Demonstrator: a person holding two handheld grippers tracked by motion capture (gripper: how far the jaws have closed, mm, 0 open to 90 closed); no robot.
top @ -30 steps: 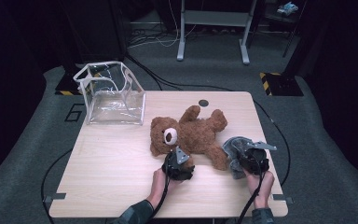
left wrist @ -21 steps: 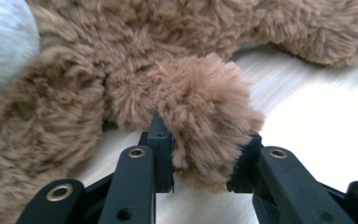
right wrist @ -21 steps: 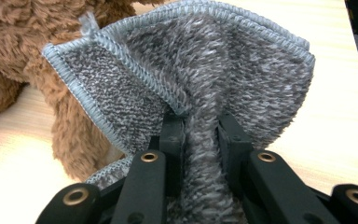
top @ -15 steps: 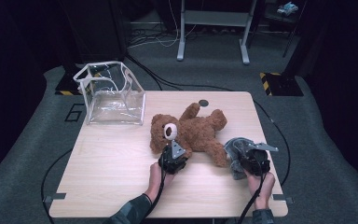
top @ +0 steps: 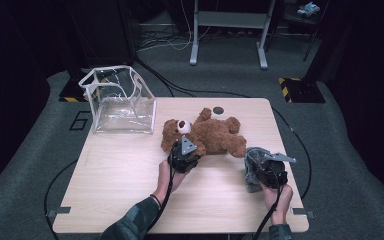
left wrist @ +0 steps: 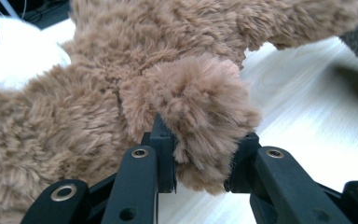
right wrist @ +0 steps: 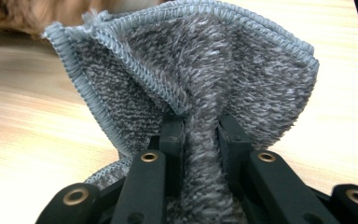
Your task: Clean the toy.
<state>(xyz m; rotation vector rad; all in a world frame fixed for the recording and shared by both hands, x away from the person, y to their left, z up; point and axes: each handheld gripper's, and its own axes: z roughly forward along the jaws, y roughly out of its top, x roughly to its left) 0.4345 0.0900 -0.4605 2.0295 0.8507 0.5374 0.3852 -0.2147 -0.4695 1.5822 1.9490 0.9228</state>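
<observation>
A brown teddy bear [top: 212,136] lies on its back in the middle of the wooden table [top: 125,185]. My left gripper [top: 186,146] is at the bear's near side. In the left gripper view this gripper [left wrist: 200,164] has just been closing and its jaws now pinch a fluffy paw [left wrist: 200,105] of the bear. My right gripper [top: 261,167] sits near the table's right front. It is shut on a bunched grey knitted cloth [right wrist: 205,70], which stands up between its jaws [right wrist: 201,135].
A clear plastic bag [top: 117,102] with white edging stands open at the table's back left. A small black disc [top: 218,110] lies behind the bear. Cables trail from both grippers off the front edge. Dark floor and a metal stand lie beyond.
My left gripper has moved forward onto the bear, closed on its paw and risen a little. The bear's head has shifted slightly away. The right gripper and cloth have stayed put.
</observation>
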